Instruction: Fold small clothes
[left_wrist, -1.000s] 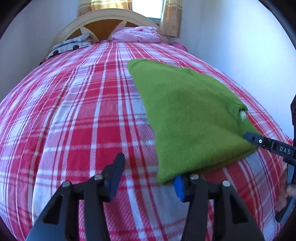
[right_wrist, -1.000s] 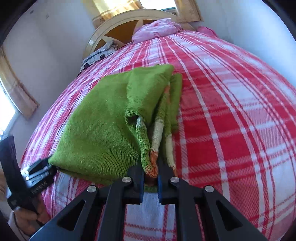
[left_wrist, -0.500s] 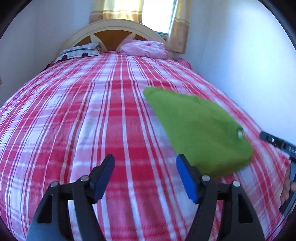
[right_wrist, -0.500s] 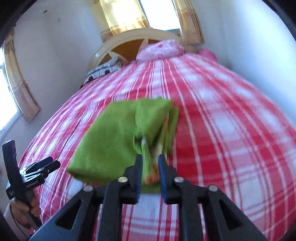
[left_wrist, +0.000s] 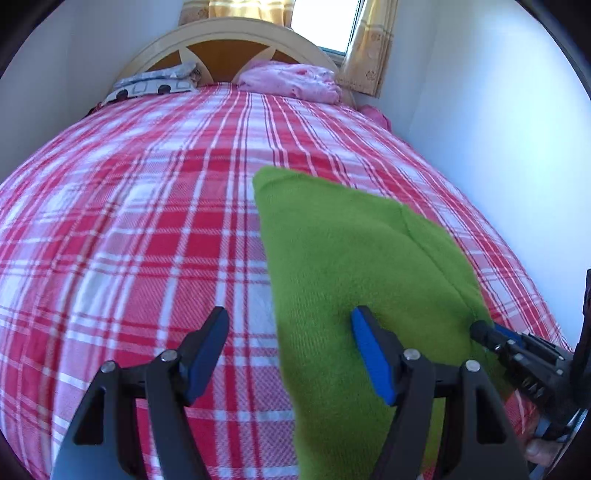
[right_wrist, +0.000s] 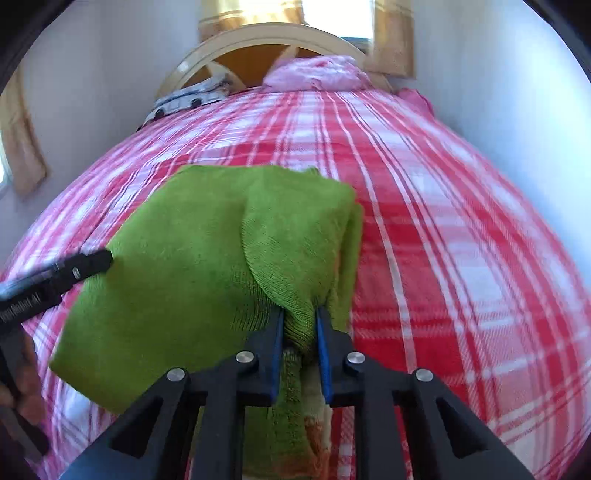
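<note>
Sweater (right_wrist: 192, 266), green, folded, lies near our bed's (left_wrist: 129, 229) right edge. Our right tongs (right_wrist: 299, 325) pinch its bunched cuff; our left tongs (left_wrist: 290, 350) gape wide, one finger over its near corner, gripping nothing. Pillows (left_wrist: 288, 83) and headboard (left_wrist: 221, 48) at the far end; wall (left_wrist: 498, 129) beside.

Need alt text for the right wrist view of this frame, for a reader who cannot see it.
The right tool is clamped shut on a bunched edge of a folded green knit garment lying on a red-and-white plaid bedspread. The left tool touches the garment's left edge; pillows and a headboard sit behind.
</note>
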